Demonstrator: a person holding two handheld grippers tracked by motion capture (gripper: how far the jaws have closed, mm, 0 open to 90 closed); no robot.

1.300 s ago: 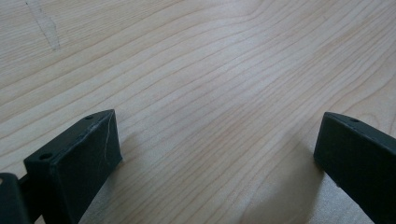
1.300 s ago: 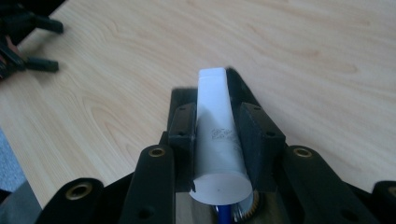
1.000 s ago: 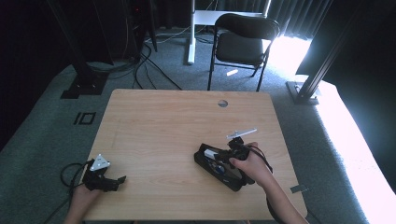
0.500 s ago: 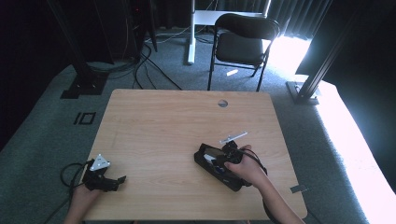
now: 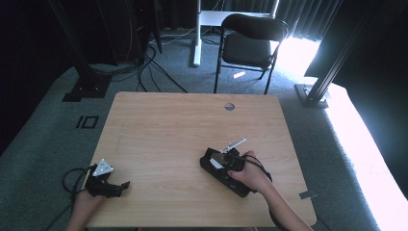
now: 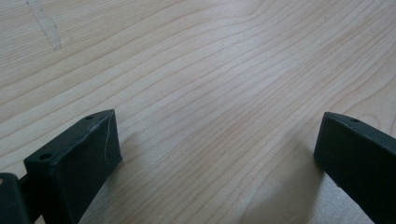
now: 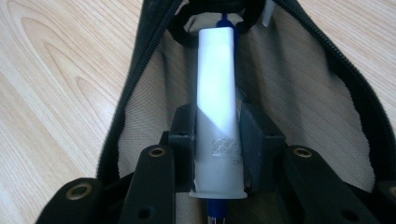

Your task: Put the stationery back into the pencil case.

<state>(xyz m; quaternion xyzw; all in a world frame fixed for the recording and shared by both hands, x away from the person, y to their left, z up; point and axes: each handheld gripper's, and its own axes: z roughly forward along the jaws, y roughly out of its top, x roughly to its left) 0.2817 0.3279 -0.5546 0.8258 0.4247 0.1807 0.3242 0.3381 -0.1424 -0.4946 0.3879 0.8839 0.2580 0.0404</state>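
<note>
My right gripper [image 7: 218,126] is shut on a white tube [image 7: 215,84] with a blue tip at each end. It holds the tube lengthwise over the mesh lining of an open black zip pouch [image 7: 303,93], pointing into the pouch's far end. In the high view the pouch [image 5: 216,168] lies at the table's front right, with the right gripper [image 5: 230,161] and a hand over it. My left gripper [image 5: 118,187] rests at the front left corner. Its jaws stand wide apart [image 6: 217,140] over bare wood with nothing between them.
The wooden table [image 5: 183,130] has a round cable hole [image 5: 229,106] near its far edge. A black chair [image 5: 250,45] stands beyond the table, and dark stands and cables lie on the floor to the far left.
The right hand has moved a little left and down with the tube, closer onto the pouch. The left gripper has not moved.
</note>
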